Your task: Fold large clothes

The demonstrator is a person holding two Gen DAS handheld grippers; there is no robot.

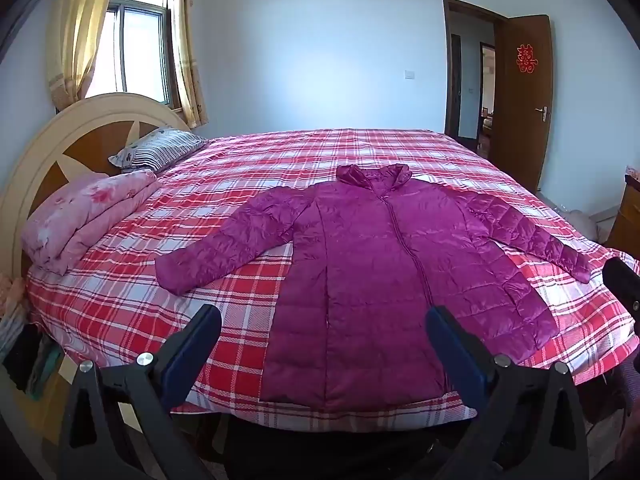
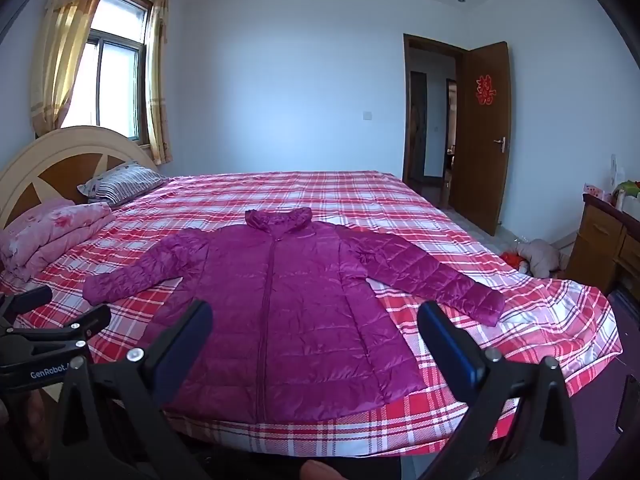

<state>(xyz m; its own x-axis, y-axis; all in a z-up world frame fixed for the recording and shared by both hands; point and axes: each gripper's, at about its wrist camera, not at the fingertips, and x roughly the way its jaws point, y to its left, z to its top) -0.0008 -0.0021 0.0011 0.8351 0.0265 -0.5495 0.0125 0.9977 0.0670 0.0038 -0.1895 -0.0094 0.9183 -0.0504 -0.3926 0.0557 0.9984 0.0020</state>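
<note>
Flanking the flat purple jacket (image 1: 372, 272), folded quilt (image 1: 88, 216) and pillow (image 1: 160, 148); both grippers' fingers (image 2: 452, 344) spread, empty.

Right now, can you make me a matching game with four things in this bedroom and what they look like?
Things:
1. jacket
2. pillow
3. door
4. bedsheet

Looks:
A. brown wood, standing open
B. red and white checks
C. shiny purple, spread flat with sleeves out
D. striped, lying by the headboard

Pairs: 1-C, 2-D, 3-A, 4-B
</note>
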